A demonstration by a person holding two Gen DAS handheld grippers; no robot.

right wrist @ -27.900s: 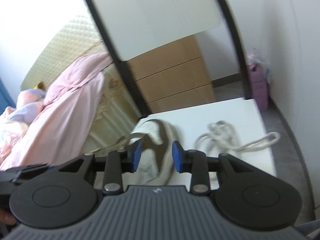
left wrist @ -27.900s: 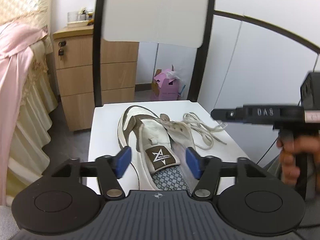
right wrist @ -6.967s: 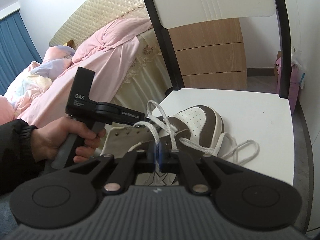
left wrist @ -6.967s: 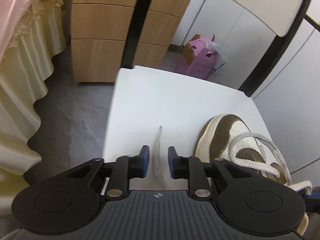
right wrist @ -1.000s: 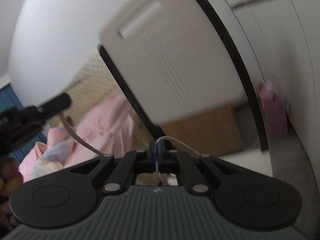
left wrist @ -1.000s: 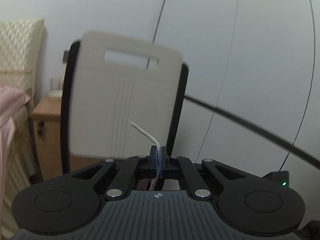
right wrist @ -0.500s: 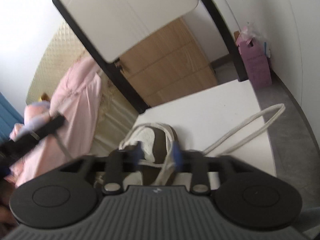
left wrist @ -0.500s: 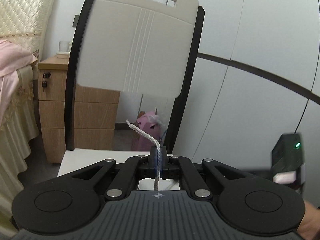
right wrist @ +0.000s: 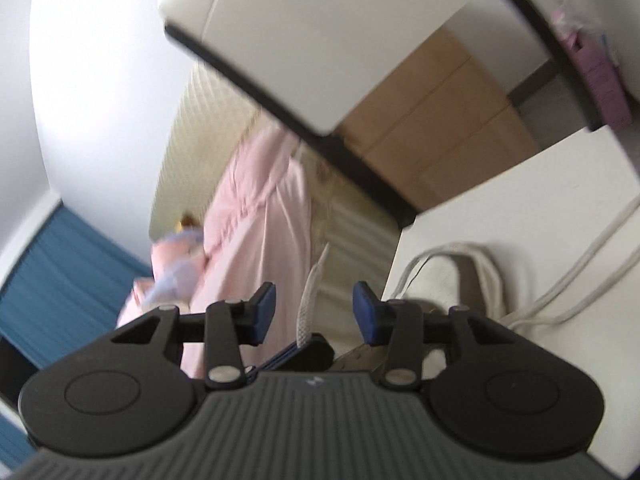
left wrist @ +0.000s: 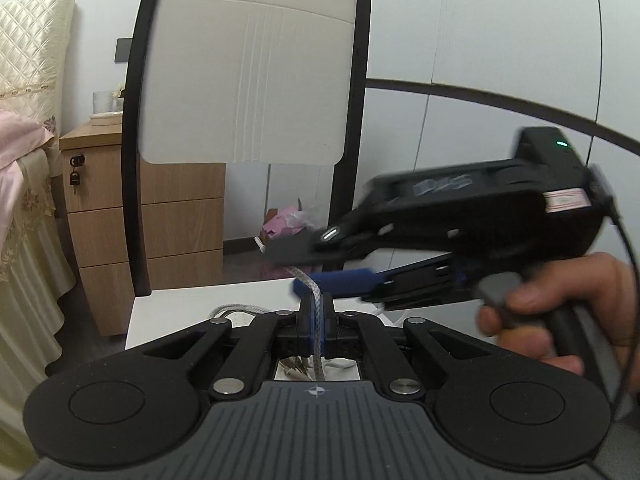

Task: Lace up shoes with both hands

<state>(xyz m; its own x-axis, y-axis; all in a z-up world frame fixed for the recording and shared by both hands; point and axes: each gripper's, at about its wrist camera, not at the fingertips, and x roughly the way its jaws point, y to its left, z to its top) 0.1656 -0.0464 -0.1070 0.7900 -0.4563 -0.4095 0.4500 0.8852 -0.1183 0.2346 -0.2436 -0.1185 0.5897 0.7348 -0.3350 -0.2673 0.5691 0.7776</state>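
My left gripper [left wrist: 316,310] is shut on a white shoelace [left wrist: 306,280], whose free end sticks up and away to the left. My right gripper [left wrist: 286,268] comes in from the right, held by a person's hand [left wrist: 560,312]. It straddles that lace end. In the right wrist view the right gripper [right wrist: 314,310] is open, with the lace end [right wrist: 308,300] standing between the blue pads and touching neither. The left gripper's fingers [right wrist: 320,350] show just below it. The brown and white shoe [right wrist: 456,280] lies on the white chair seat [right wrist: 520,200], mostly hidden, with lace loops [right wrist: 580,280] beside it.
The chair's white backrest [left wrist: 248,80] rises behind the seat [left wrist: 192,308]. A wooden drawer cabinet [left wrist: 100,220] stands at the left and a pink bag [left wrist: 284,228] on the floor behind. A bed with a pink cover [right wrist: 260,220] lies left of the chair.
My right gripper has let go of its lace and opened, then swung in around the lace end held by the left. My left gripper has sunk towards the seat, still shut on the lace.
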